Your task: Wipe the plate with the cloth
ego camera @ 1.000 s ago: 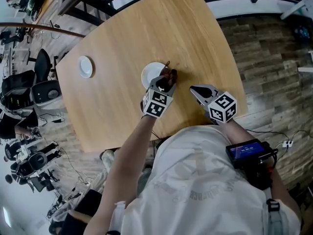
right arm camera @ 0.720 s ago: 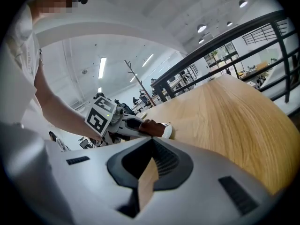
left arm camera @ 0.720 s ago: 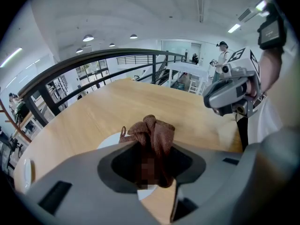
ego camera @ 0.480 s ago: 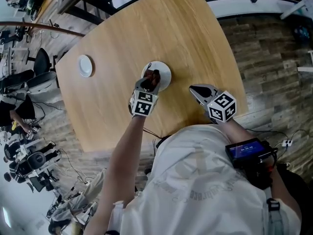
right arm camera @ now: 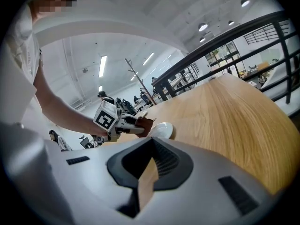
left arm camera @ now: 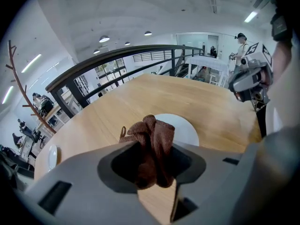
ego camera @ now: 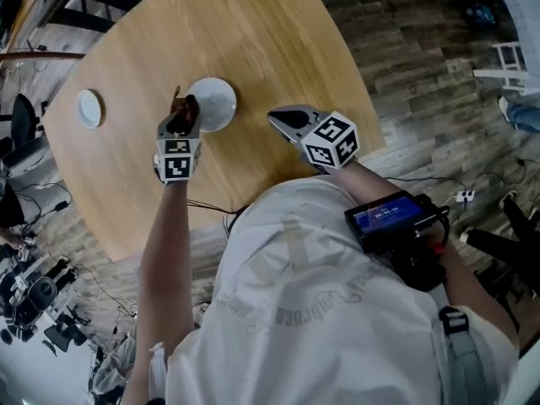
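A round white plate (ego camera: 214, 102) lies on the wooden table (ego camera: 253, 32). My left gripper (ego camera: 182, 118) is shut on a bunched brown cloth (ego camera: 186, 106), which sits at the plate's left rim. In the left gripper view the cloth (left arm camera: 152, 143) fills the jaws, with the plate (left arm camera: 183, 130) just beyond it to the right. My right gripper (ego camera: 285, 117) hovers to the right of the plate, its jaws together and holding nothing. From the right gripper view I see the left gripper (right arm camera: 131, 124), the cloth (right arm camera: 145, 124) and the plate (right arm camera: 162, 130).
A small white saucer (ego camera: 89, 107) sits near the table's left edge, also visible as the saucer (left arm camera: 51, 156) in the left gripper view. A black railing (left arm camera: 117, 60) runs beyond the table. Chairs and people stand on the floor to the left.
My left gripper has carried the cloth leftward over the plate, from its right edge to its left rim. The right gripper has kept its place beside the plate. The head view has shifted.
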A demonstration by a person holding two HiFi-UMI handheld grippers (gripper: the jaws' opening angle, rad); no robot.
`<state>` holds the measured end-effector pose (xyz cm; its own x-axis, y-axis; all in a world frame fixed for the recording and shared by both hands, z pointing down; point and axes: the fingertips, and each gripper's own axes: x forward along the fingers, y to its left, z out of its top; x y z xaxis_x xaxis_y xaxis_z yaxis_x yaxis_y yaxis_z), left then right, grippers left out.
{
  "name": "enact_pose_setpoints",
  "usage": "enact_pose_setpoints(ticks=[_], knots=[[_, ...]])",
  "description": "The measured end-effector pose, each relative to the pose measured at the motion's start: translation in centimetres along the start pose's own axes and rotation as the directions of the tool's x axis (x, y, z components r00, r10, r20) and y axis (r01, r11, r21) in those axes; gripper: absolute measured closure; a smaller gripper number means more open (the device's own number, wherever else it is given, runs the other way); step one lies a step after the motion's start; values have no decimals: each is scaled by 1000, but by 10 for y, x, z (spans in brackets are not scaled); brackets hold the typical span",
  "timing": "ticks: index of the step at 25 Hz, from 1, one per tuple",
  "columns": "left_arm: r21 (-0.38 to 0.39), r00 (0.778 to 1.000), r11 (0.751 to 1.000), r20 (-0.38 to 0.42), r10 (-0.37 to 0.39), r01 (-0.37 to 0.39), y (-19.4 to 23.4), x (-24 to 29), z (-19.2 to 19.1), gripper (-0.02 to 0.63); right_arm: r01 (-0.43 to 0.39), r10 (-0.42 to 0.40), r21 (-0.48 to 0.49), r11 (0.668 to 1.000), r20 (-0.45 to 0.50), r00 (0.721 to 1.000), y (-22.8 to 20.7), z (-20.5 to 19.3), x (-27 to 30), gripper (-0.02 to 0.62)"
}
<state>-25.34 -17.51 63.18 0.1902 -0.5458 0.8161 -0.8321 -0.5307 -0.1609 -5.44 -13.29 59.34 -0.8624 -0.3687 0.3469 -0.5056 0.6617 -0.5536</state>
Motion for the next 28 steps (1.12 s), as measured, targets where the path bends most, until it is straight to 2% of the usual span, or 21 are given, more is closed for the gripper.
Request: enact_pose_setpoints(ticks=[5, 11, 18, 24, 28], knots=[[45, 999, 999, -45, -16, 18, -12, -1, -11, 437, -15, 15, 18, 1000, -11, 1000, 8, -1, -2, 581], [107, 997, 992, -43, -68, 72, -42, -3, -2, 437, -32, 32, 21, 999, -7, 999, 13, 0, 3, 581], [96, 988, 983, -14, -156, 157, -79, 1, 14, 437, -32, 32, 37, 999, -4, 999, 13, -3, -1, 581], [94, 989, 985, 0, -146, 146, -69, 14, 30, 437, -19, 19, 47, 999, -1, 1000, 9, -5, -5, 581], [36, 996, 996, 28, -86, 85, -30, 15, 43, 436, -18, 18, 51, 999, 4, 1000, 8, -3, 4, 581]])
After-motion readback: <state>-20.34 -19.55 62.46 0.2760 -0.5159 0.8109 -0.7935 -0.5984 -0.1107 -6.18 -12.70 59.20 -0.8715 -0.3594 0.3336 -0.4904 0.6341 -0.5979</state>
